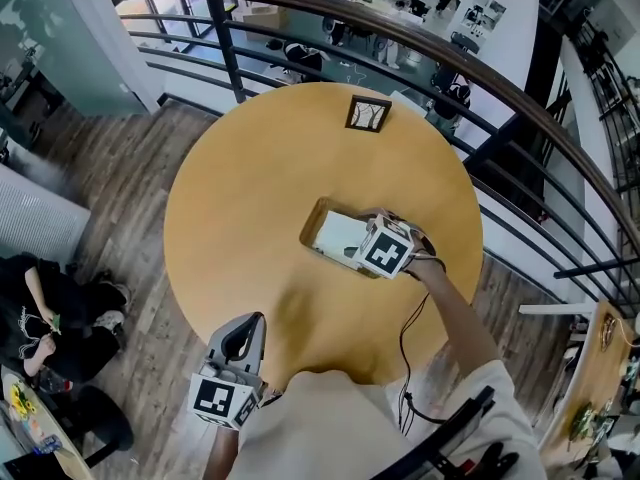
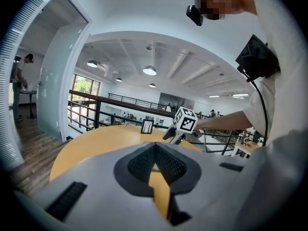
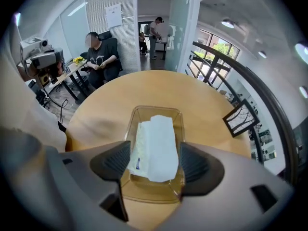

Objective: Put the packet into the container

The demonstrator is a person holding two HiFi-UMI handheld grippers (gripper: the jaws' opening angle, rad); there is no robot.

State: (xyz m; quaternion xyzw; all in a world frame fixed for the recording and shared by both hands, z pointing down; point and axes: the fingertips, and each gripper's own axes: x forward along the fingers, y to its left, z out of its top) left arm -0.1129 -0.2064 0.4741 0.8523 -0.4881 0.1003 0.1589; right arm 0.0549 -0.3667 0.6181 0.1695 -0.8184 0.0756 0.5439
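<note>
Right gripper (image 3: 155,161) jaws spread wide, nothing pinched, above the round wooden table (image 1: 250,198). Left gripper (image 2: 155,150) jaws pressed together, empty, at the table's near edge. Clear plastic container (image 3: 144,191) sits under the right jaws; white packet (image 3: 154,148) lies inside it.

The white packet (image 3: 154,148) lies lengthwise inside the clear rectangular container (image 3: 156,110) on the wooden table (image 3: 103,102).

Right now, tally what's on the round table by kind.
Clear container: 1
White packet: 1
Black-framed picture: 1
Total: 3
</note>
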